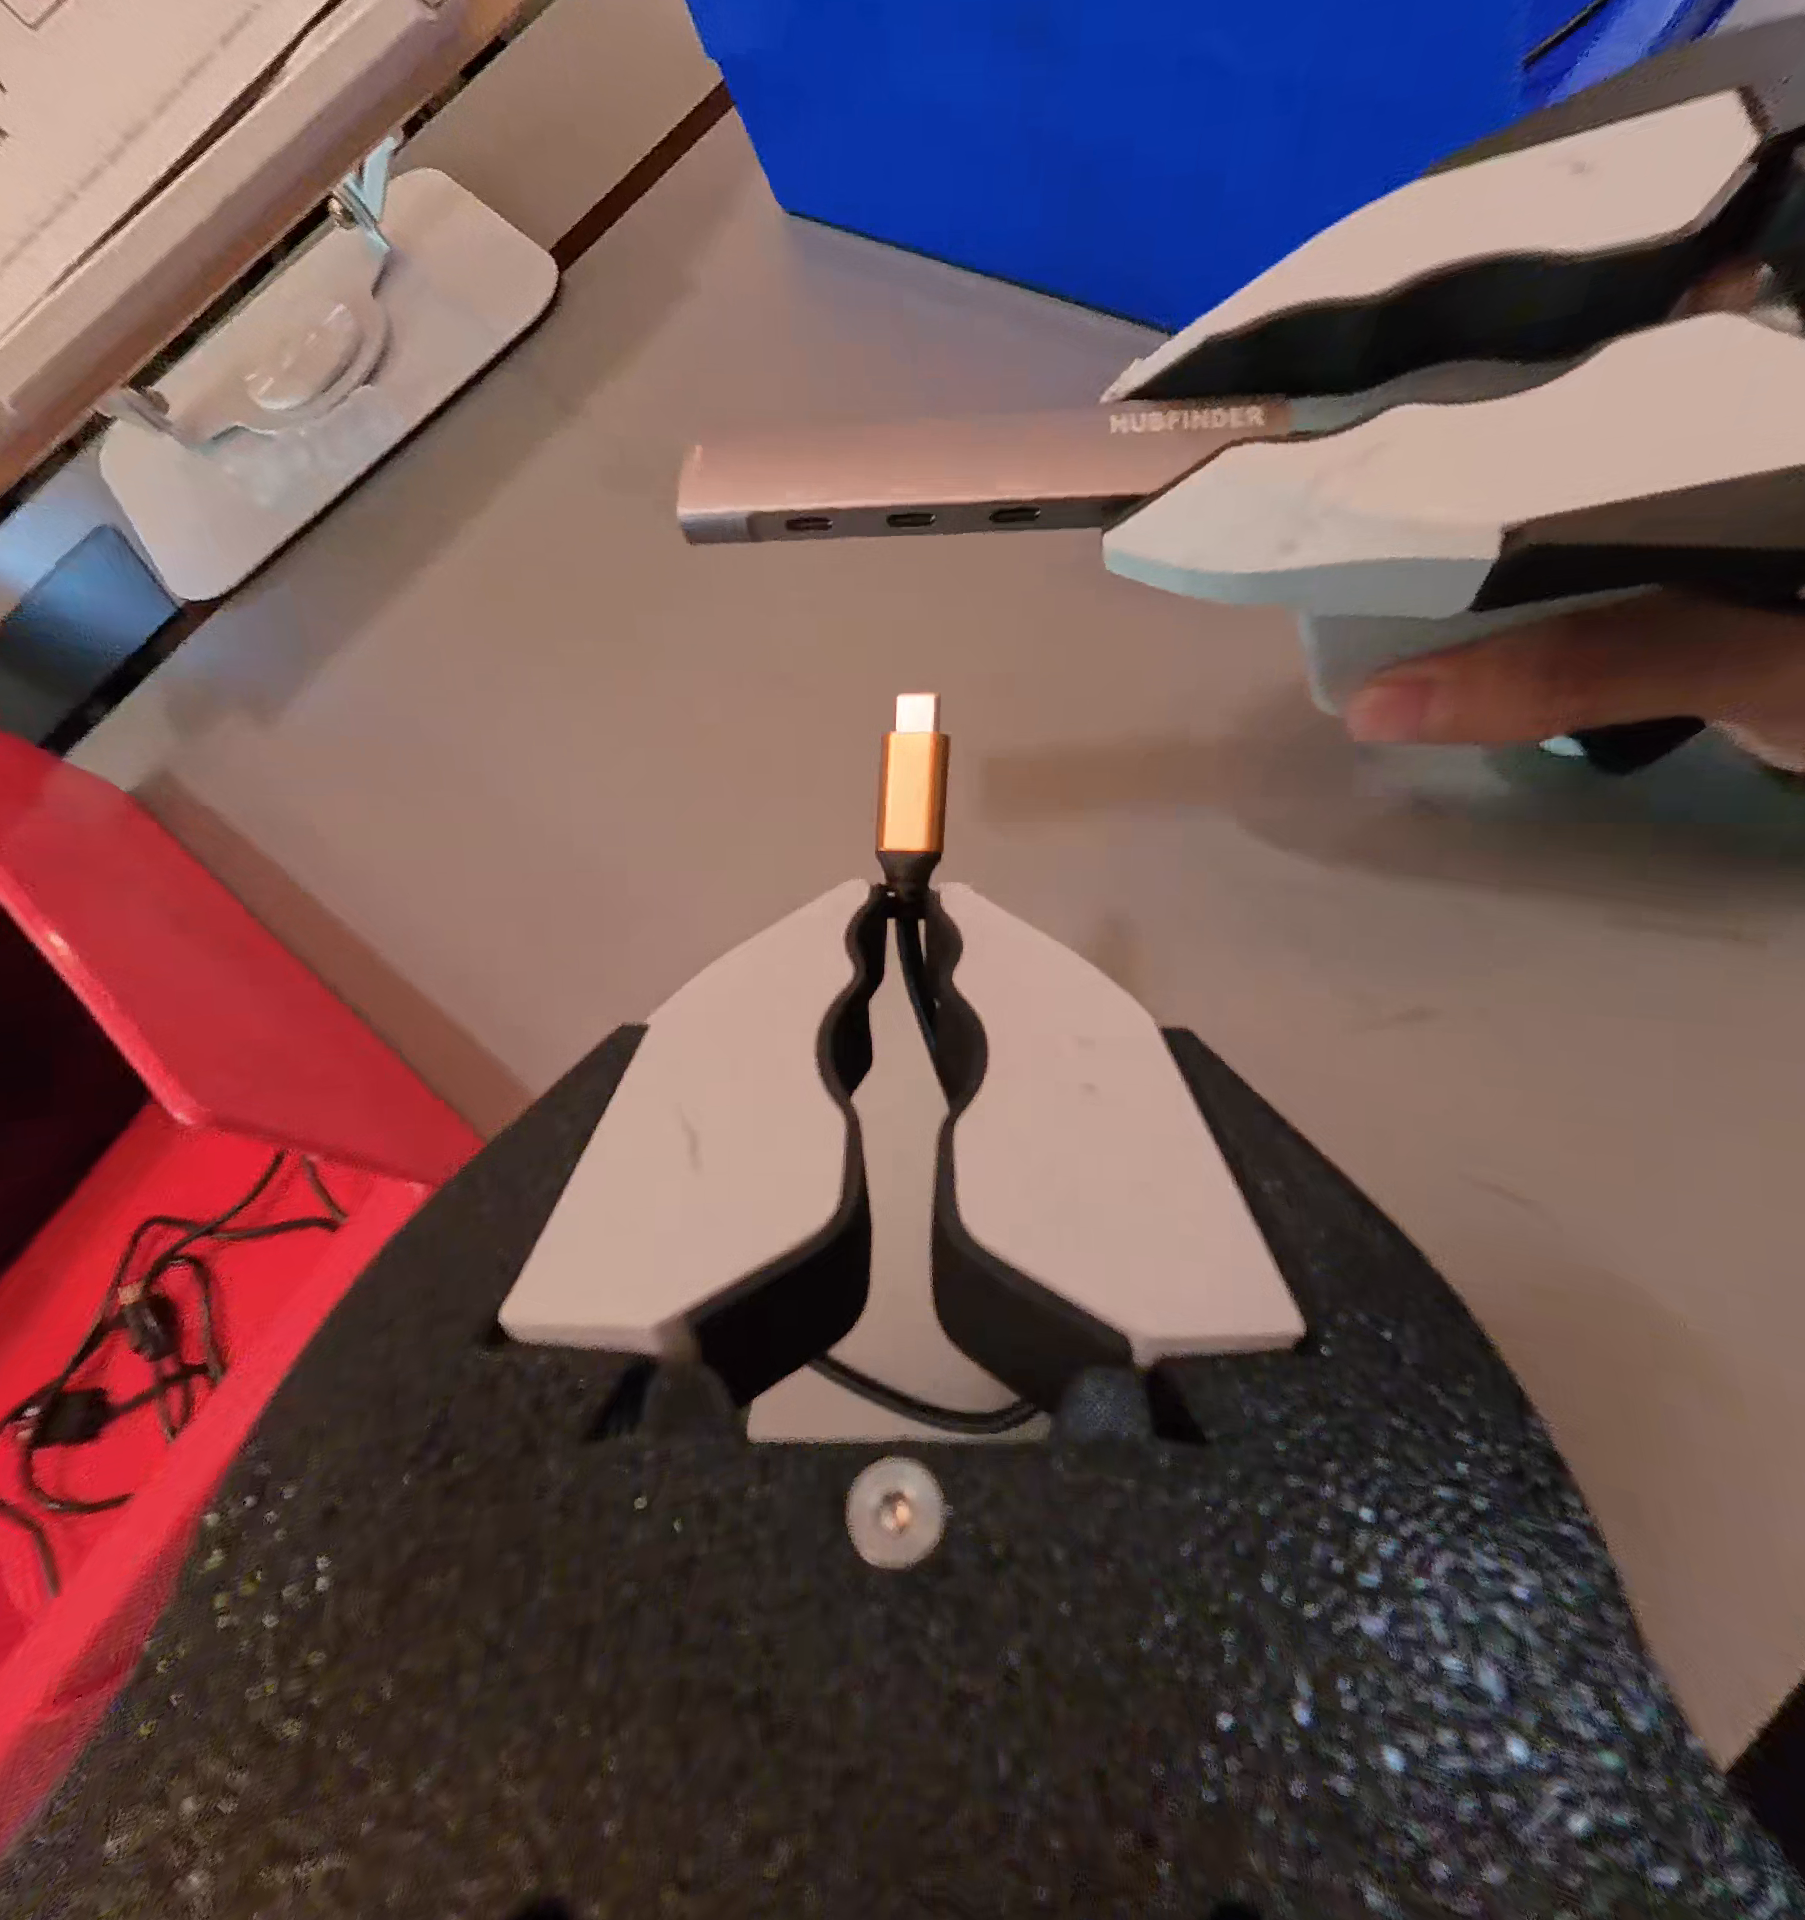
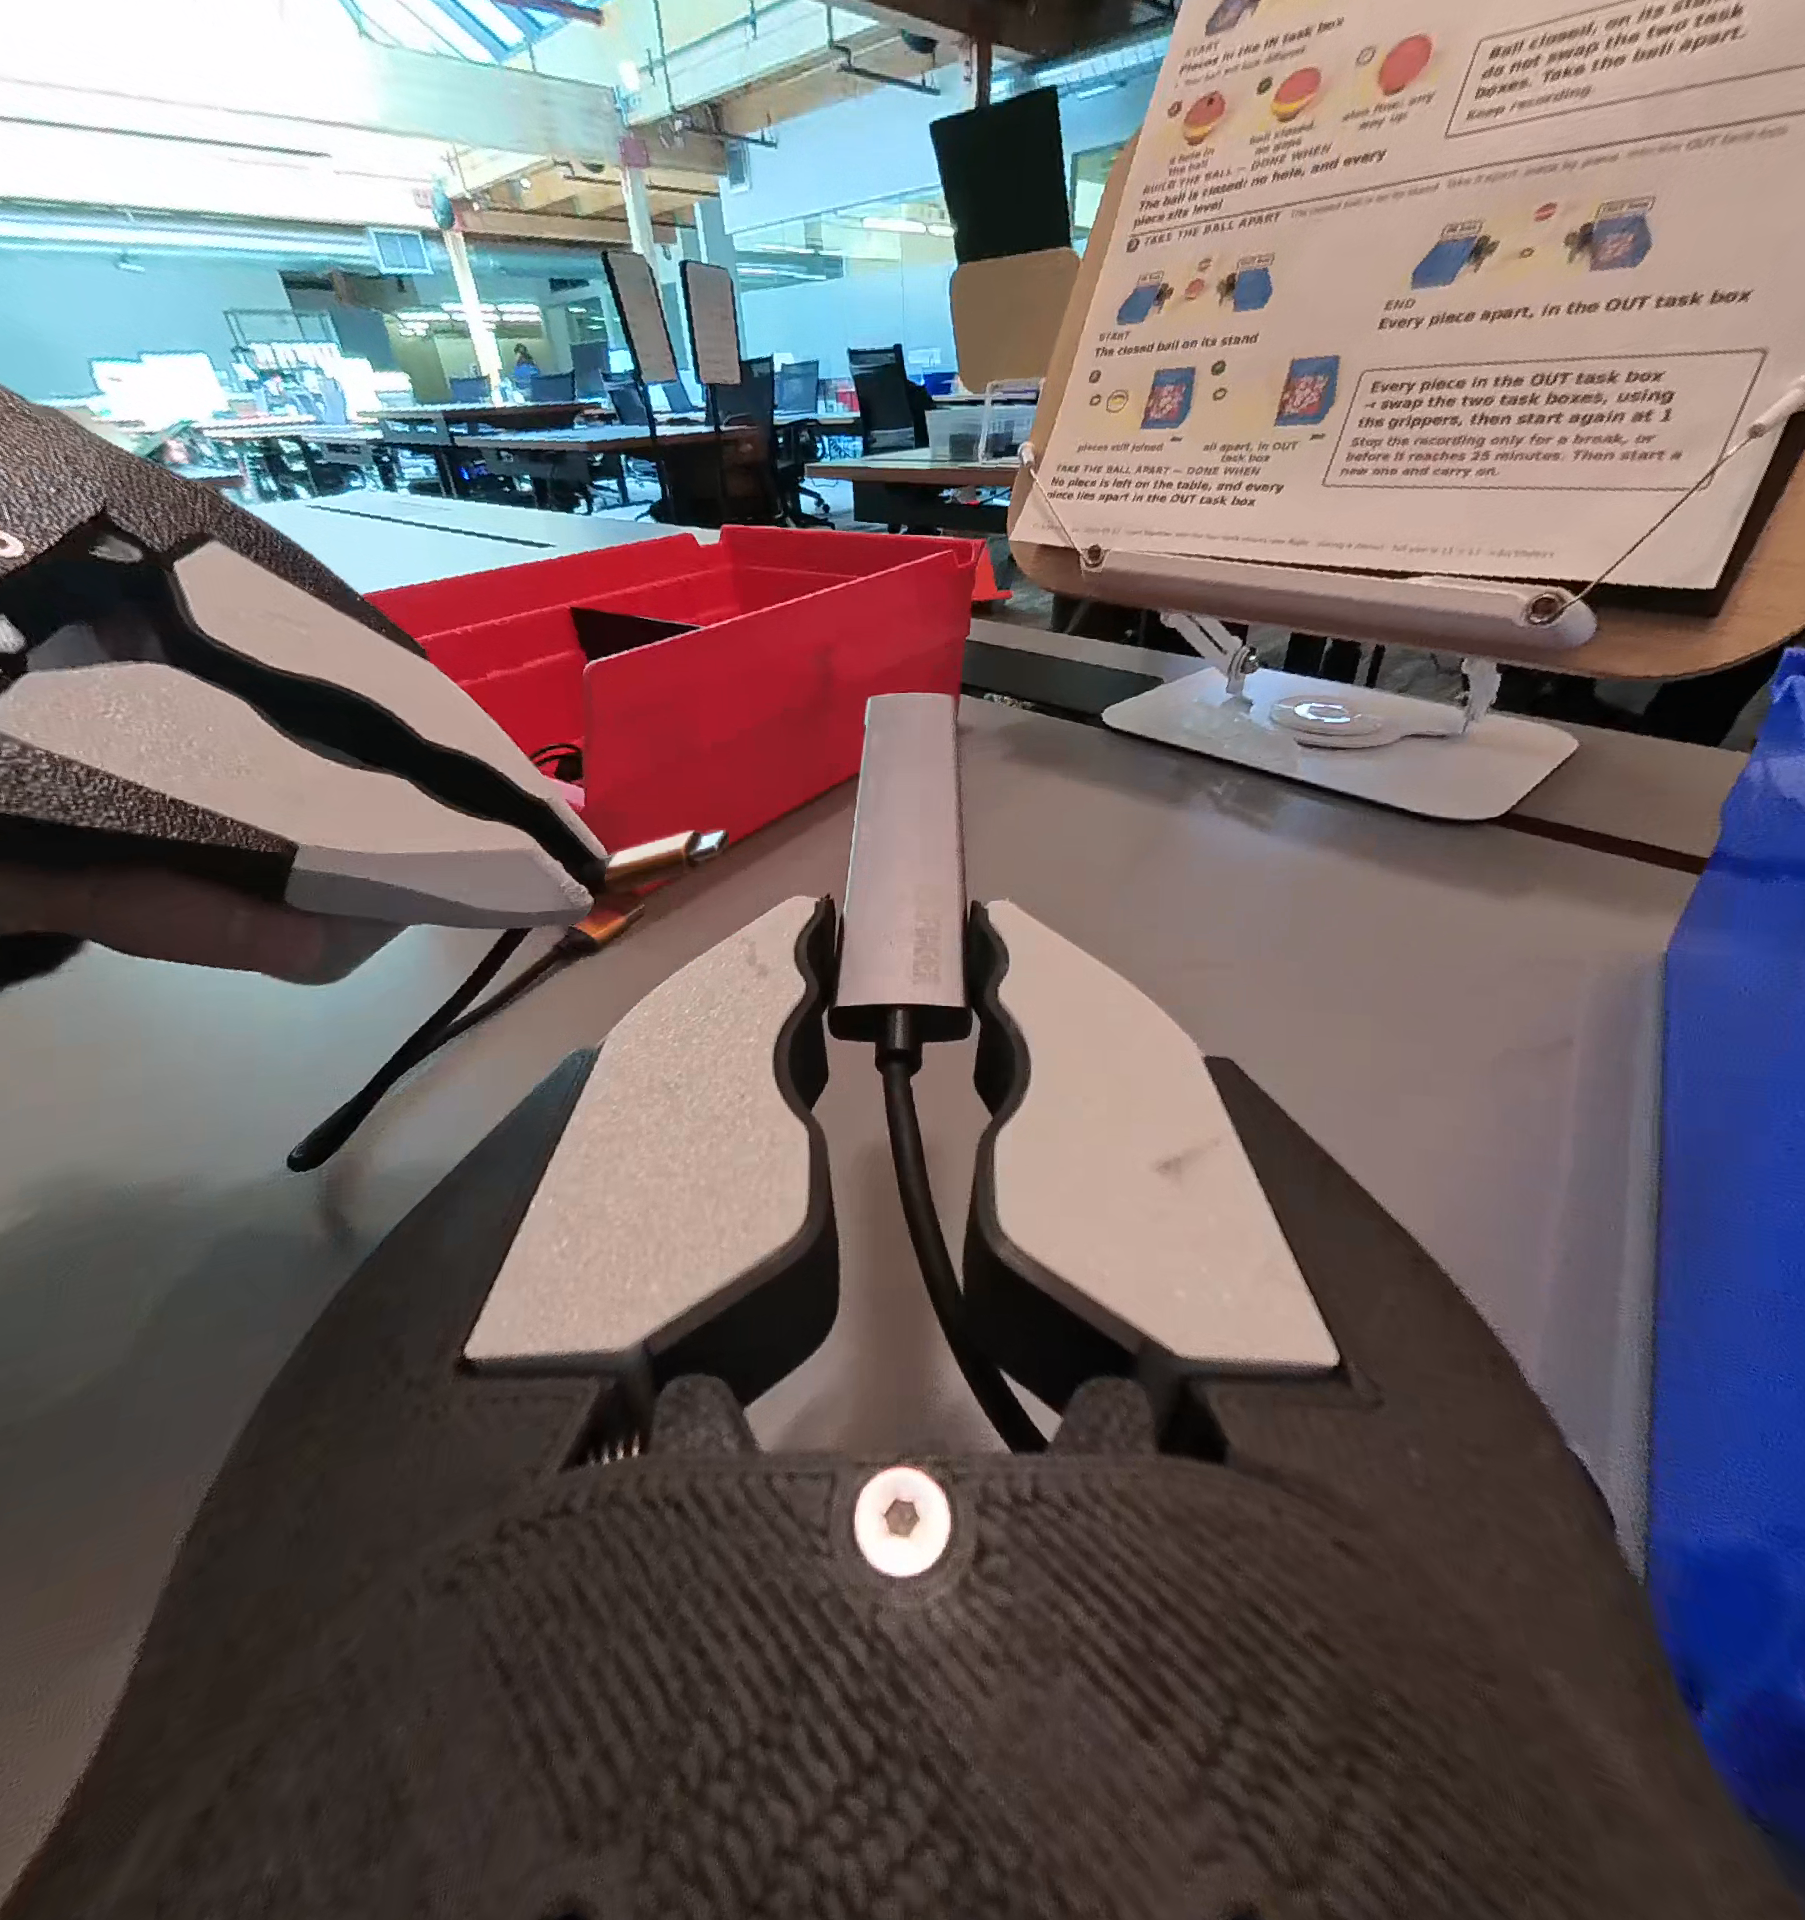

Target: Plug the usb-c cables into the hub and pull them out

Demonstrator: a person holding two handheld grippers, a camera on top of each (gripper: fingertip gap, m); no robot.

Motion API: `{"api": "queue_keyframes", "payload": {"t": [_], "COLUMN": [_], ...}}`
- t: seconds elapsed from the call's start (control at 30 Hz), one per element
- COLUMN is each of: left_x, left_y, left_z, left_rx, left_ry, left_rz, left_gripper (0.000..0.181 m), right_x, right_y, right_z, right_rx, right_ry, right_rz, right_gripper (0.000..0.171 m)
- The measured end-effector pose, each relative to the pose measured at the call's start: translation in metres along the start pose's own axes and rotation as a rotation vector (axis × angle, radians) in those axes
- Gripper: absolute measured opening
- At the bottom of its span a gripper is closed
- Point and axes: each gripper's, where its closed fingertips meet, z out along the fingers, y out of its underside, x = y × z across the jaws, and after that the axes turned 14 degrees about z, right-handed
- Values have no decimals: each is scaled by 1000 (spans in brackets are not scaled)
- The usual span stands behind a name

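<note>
My left gripper [image 1: 908, 896] is shut on a black usb-c cable just behind its gold plug [image 1: 914, 790], which sticks out forward. The grey hub [image 1: 877, 488] hangs above the table ahead of the plug, with three ports on the side facing it and a gap between them. My right gripper [image 2: 903, 920] is shut on the hub [image 2: 903, 831] near its cable end; the hub's black cable [image 2: 924, 1195] runs back between the fingers. In the right wrist view the left gripper [image 2: 576, 878] holds the plug [image 2: 664, 850] left of the hub. A second gold plug [image 2: 609, 921] shows just below it.
A red box [image 1: 150, 987] at the left holds loose black cables [image 1: 119, 1351]; it also shows in the right wrist view [image 2: 773, 717]. A blue bin [image 1: 1085, 135] stands behind the hub and on the right [image 2: 1760, 1143]. A stand with an instruction sheet [image 2: 1397, 312] is at the back.
</note>
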Motion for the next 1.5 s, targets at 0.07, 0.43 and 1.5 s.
{"api": "queue_keyframes", "payload": {"t": [0.07, 0.43, 1.5], "left_x": [3, 17, 10], "left_y": [0, -5, -11], "left_z": [-1, 8, 5], "left_rx": [12, 16, 25], "left_ry": [22, 34, -96], "left_rz": [-32, -9, 84], "left_gripper": [6, 6, 6], "right_x": [-2, -20, -26], "right_y": [2, 12, 13], "right_z": [0, 4, 2], "right_rx": [-16, -39, -22], "right_ry": [-4, 14, 15], "right_rz": [10, -190, -276], "right_gripper": [24, 24, 26]}}
